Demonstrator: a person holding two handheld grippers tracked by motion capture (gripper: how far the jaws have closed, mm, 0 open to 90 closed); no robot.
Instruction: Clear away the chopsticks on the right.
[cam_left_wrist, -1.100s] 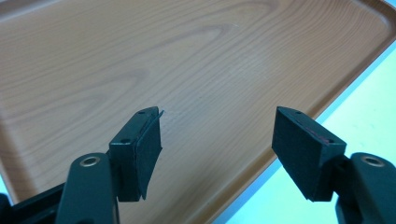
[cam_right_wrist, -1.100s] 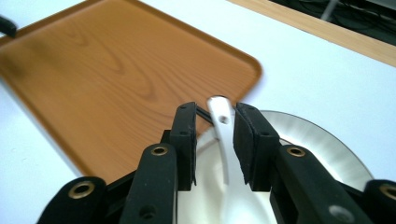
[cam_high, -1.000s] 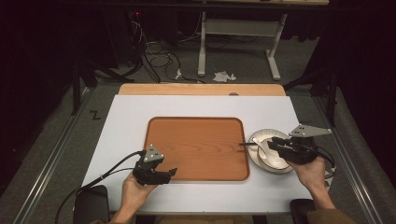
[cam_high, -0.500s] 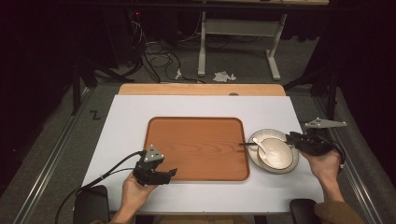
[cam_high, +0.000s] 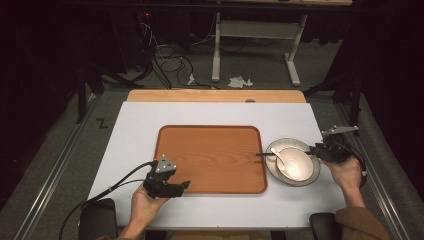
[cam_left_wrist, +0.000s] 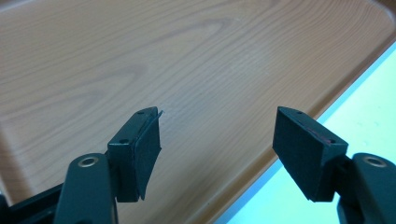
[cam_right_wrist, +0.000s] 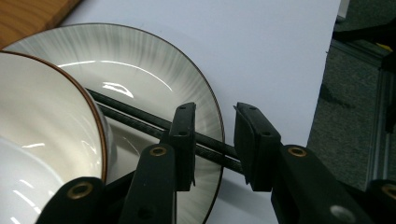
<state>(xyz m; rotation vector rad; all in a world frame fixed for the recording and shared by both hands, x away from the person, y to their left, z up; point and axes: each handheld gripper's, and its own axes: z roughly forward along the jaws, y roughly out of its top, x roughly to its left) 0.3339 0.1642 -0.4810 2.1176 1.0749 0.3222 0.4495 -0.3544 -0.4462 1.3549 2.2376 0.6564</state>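
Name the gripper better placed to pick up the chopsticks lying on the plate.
Right. The right gripper already straddles the chopsticks at the plate rim, jaws apart. The left gripper hovers over the tray, far across.

Right claw (cam_high: 314, 149) at plate (cam_high: 310, 176) rim, bowl (cam_high: 296, 162) and spoon (cam_high: 278, 156) beside wooden tray (cam_high: 207, 157).

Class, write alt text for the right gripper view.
The right gripper has its black jaws on either side of two dark chopsticks lying across a grey plate. A white bowl with a brown rim sits on the plate, on a white table.
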